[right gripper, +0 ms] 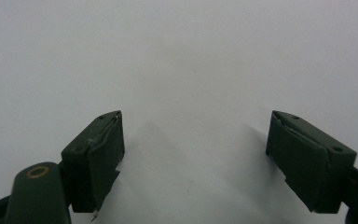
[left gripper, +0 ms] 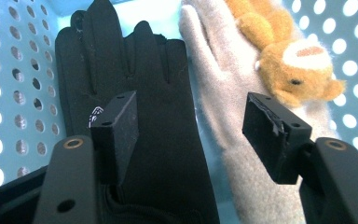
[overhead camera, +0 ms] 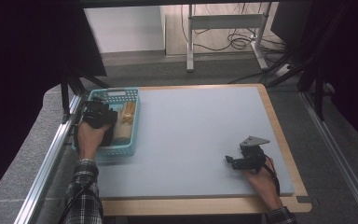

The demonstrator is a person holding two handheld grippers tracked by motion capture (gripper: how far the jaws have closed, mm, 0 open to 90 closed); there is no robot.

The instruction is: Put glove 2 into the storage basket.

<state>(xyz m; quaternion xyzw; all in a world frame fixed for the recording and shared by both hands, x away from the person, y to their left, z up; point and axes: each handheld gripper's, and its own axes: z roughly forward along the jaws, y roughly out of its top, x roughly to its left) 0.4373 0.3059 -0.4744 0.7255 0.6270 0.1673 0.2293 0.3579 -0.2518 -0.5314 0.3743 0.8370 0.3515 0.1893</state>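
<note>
Our left claw [left gripper: 193, 123] hangs apart over the black glove [left gripper: 135, 84] lying flat in the blue basket [left gripper: 18, 93]; we should lift straight out, clear of its wall. Right claw [right gripper: 193, 149] rests apart.

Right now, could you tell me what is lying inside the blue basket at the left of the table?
Inside the blue basket lie a black glove, a beige glove beside it, and an orange plush animal on the beige one. The gloves cover whatever lies beneath them.

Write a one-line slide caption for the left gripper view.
Open left gripper poised over a black glove lying beside a beige glove and a plush toy in a perforated blue basket.
</note>
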